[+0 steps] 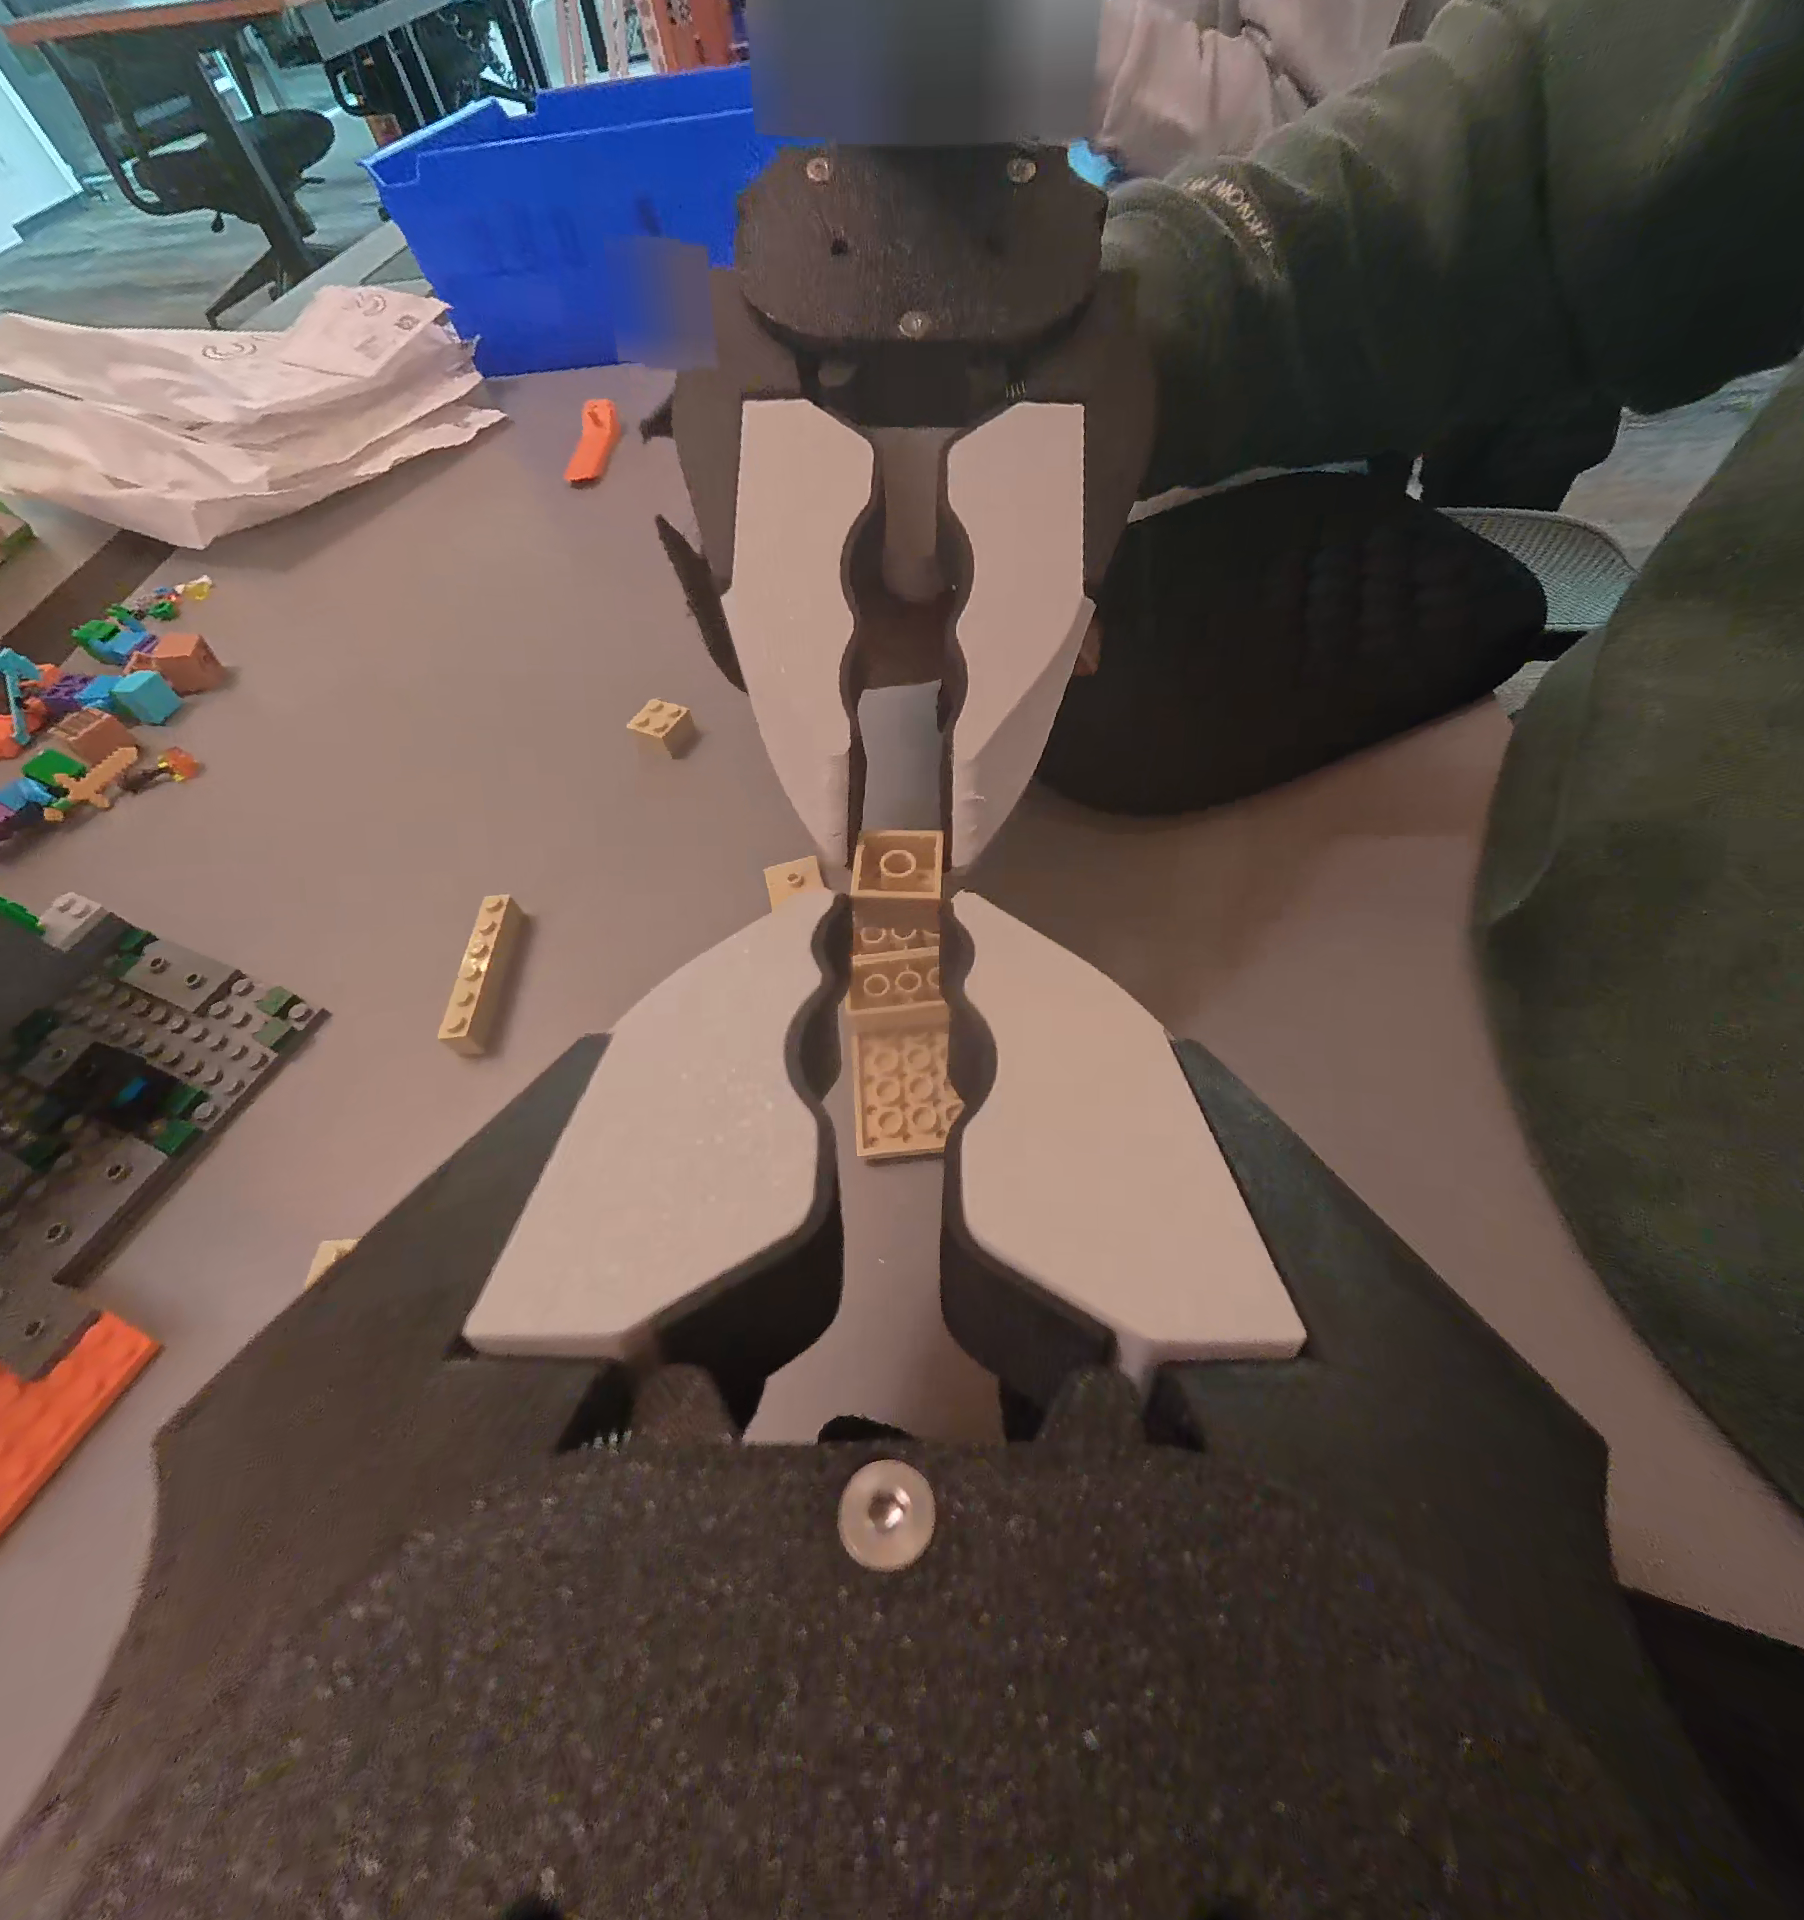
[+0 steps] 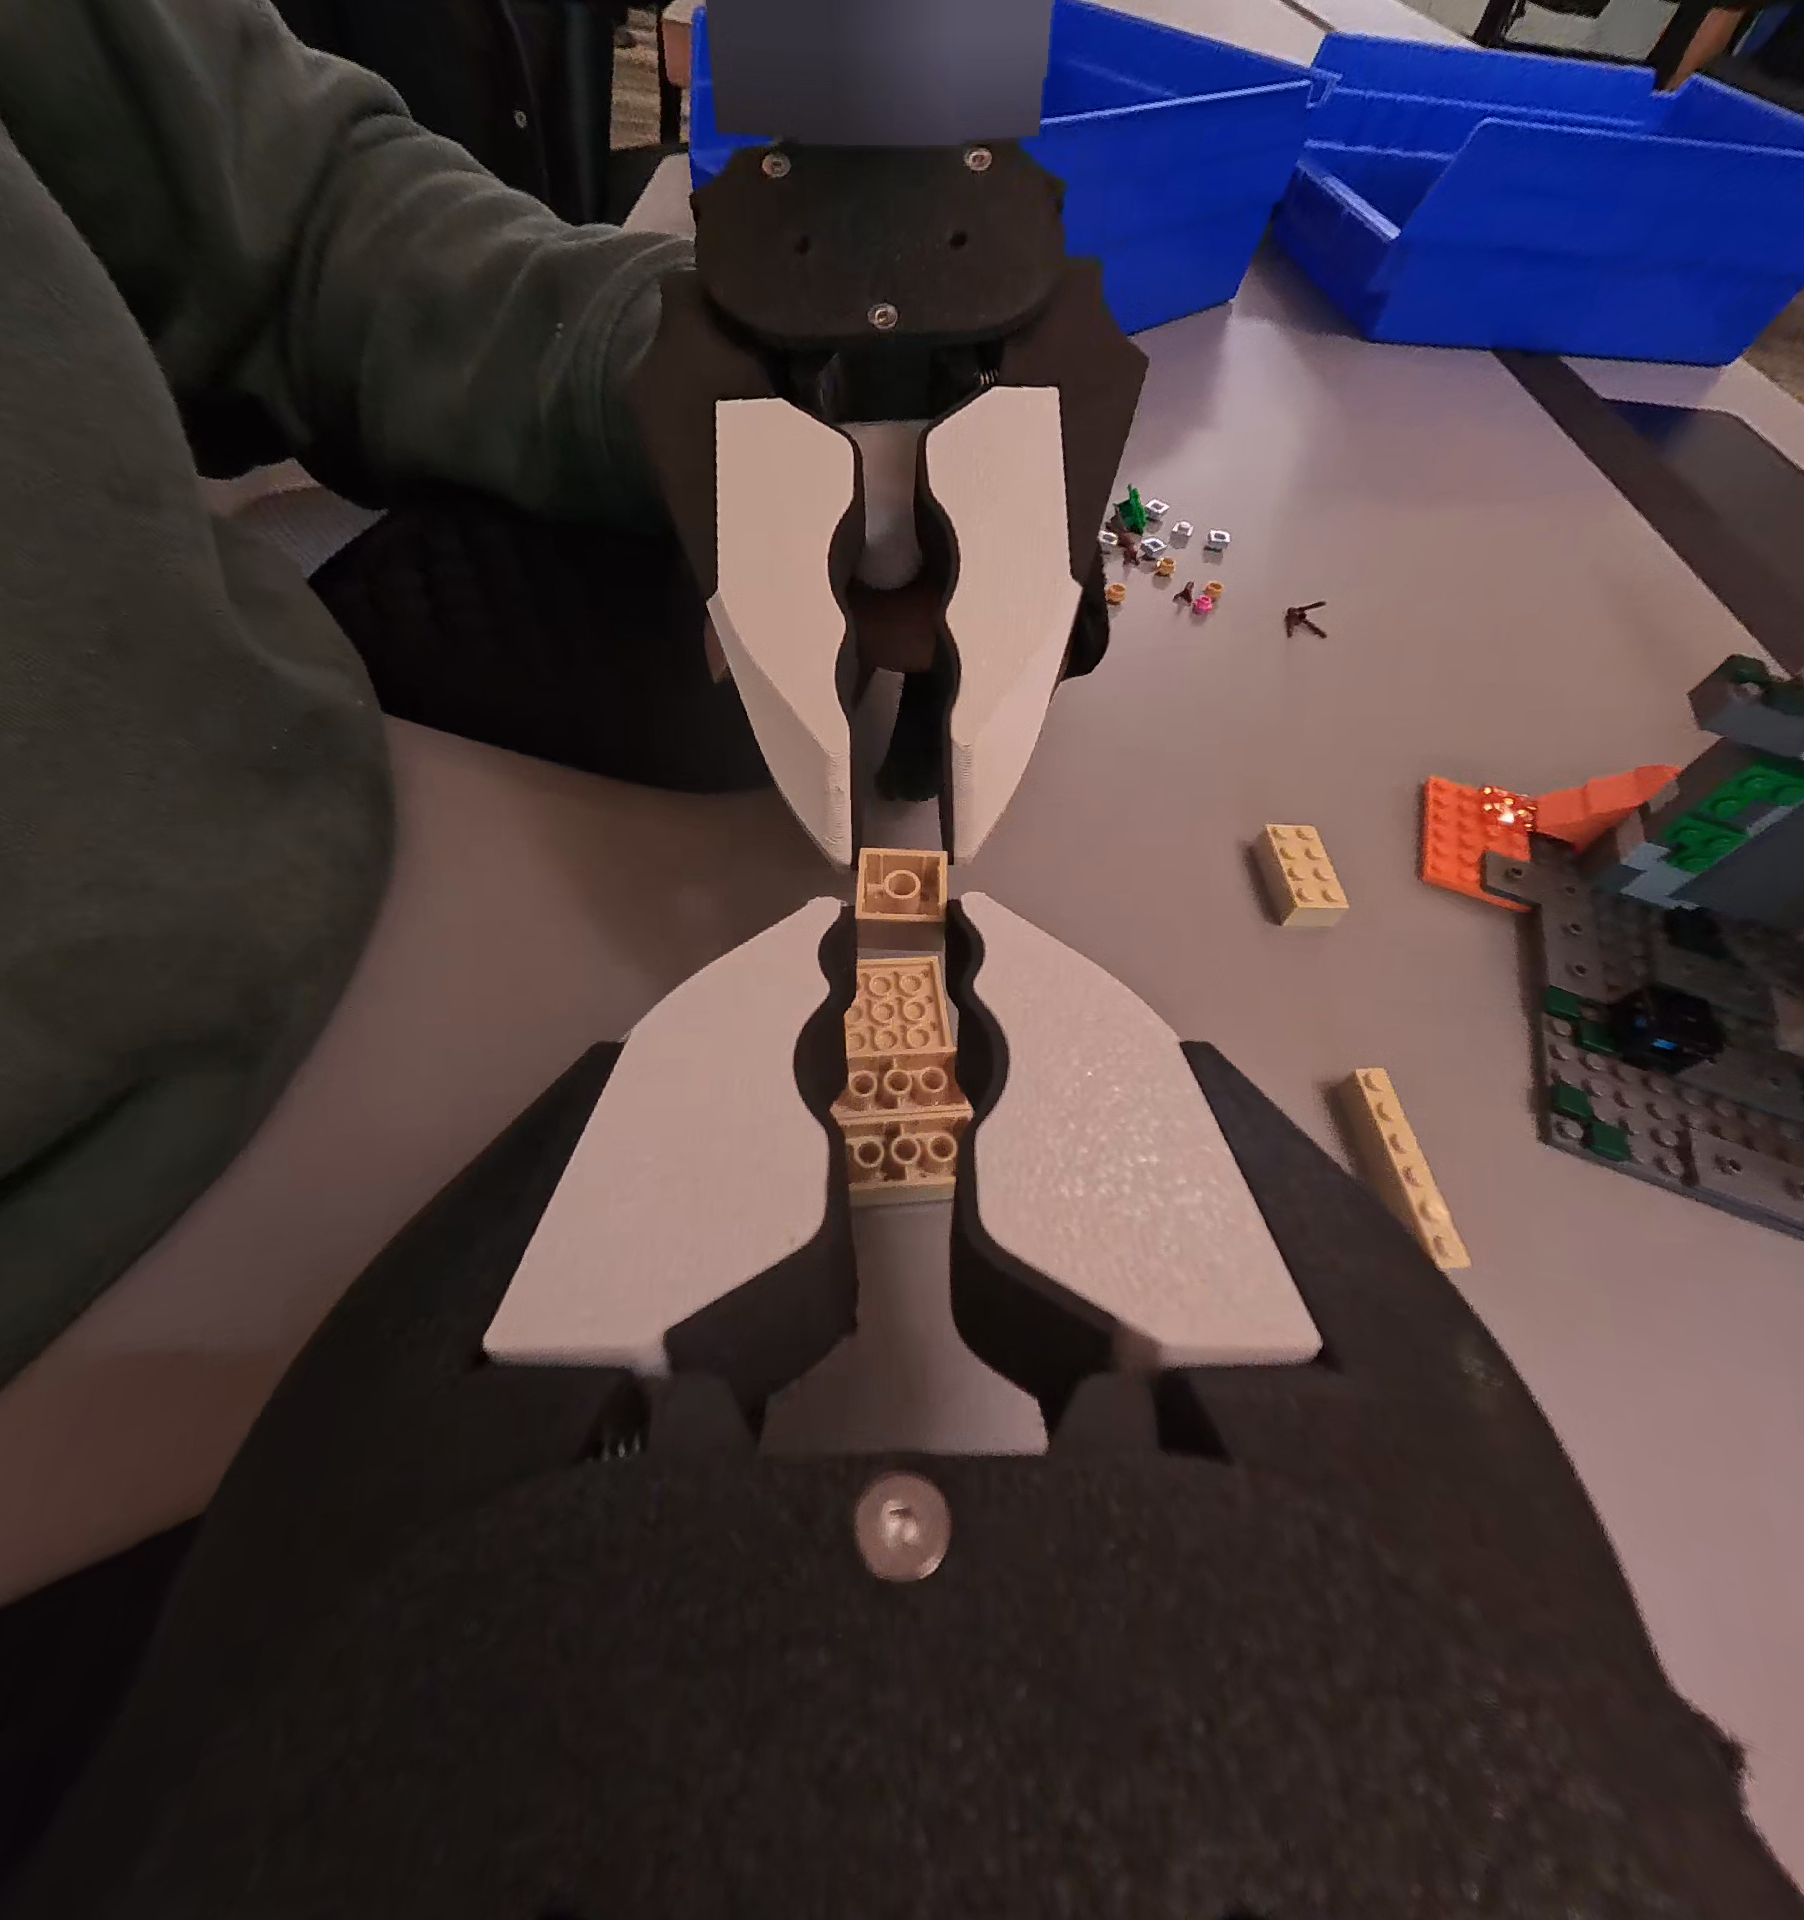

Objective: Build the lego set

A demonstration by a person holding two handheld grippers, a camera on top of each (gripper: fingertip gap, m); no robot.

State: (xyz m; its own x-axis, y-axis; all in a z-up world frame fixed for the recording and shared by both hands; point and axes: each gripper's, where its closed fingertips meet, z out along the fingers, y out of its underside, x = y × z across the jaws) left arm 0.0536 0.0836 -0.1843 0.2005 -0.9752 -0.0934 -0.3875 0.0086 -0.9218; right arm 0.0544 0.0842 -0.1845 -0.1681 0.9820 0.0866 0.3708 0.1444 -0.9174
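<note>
The two claws meet nose to nose over the grey worktop point(image 1: 524, 644). The left claw point(image 1: 896, 909) is drawn in to a narrow gap and clamps a tan brick assembly point(image 1: 900, 1039), a stack of bricks and a plate seen from the underside. The right claw point(image 2: 903, 914) is likewise closed down, pinching a small tan 2x2 brick point(image 2: 901, 883) at its tips; the hollow underside of that brick faces the camera. The small brick sits right against the end of the assembly, though whether they are locked together I cannot tell.

On the worktop near the claws lie a long tan 1-wide brick point(image 1: 480, 971), a loose tan 2x2 brick point(image 1: 663, 725) and a tan 2x4 brick point(image 2: 1301, 871). Farther out stands the partly built grey, green and orange model point(image 2: 1698, 997). A heap of colourful small parts point(image 1: 87, 727), white paper bags point(image 1: 223, 405), an orange brick separator point(image 1: 592, 442) and blue storage bins point(image 2: 1563, 218) lie beyond. Dark green sleeves point(image 1: 1500, 239) frame both views.
</note>
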